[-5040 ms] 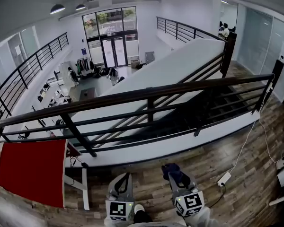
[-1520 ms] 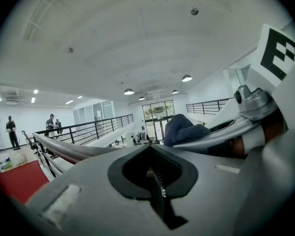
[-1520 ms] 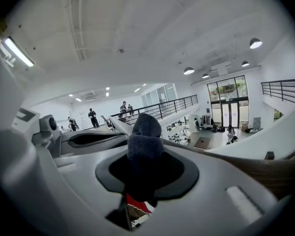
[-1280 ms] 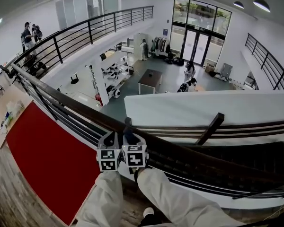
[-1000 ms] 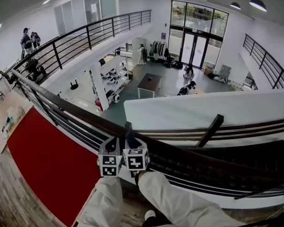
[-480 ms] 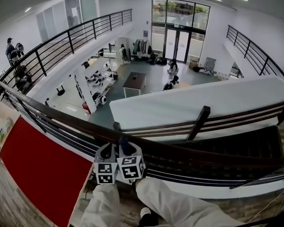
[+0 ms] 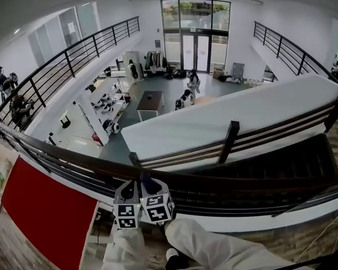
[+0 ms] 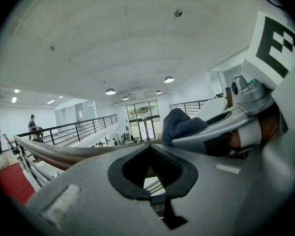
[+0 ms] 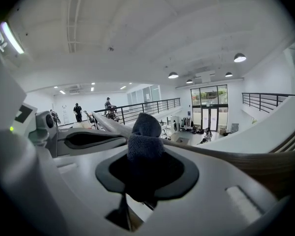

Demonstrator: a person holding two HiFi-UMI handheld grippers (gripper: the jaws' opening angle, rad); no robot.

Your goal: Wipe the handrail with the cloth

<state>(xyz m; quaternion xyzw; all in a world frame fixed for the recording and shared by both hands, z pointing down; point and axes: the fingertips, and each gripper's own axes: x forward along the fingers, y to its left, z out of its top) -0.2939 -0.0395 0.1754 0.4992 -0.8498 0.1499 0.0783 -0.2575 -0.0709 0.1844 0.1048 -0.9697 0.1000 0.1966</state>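
Observation:
A dark wooden handrail (image 7: 253, 183) tops the black balcony railing and crosses the head view from left to right. My right gripper (image 7: 149, 183) is shut on a dark blue cloth (image 7: 147, 180) that rests against the rail near a post. In the right gripper view the cloth (image 9: 144, 132) stands up between the jaws, and the handrail (image 9: 265, 168) runs off behind it. My left gripper (image 7: 129, 187) sits right beside it, shut with nothing in it; the left gripper view shows its own jaws (image 8: 150, 150) closed, and the cloth (image 8: 179, 126) to the right.
Beyond the railing there is a drop to a lower hall with tables (image 7: 150, 100) and people. A red mat (image 7: 42, 207) lies on the floor at lower left. A staircase with its own rail (image 7: 270, 131) descends at right. People stand by the far railing (image 9: 108, 106).
Five seconds ago both grippers hung low over the wooden floor. Over the last second they stay side by side at the handrail while the head view swings to the right.

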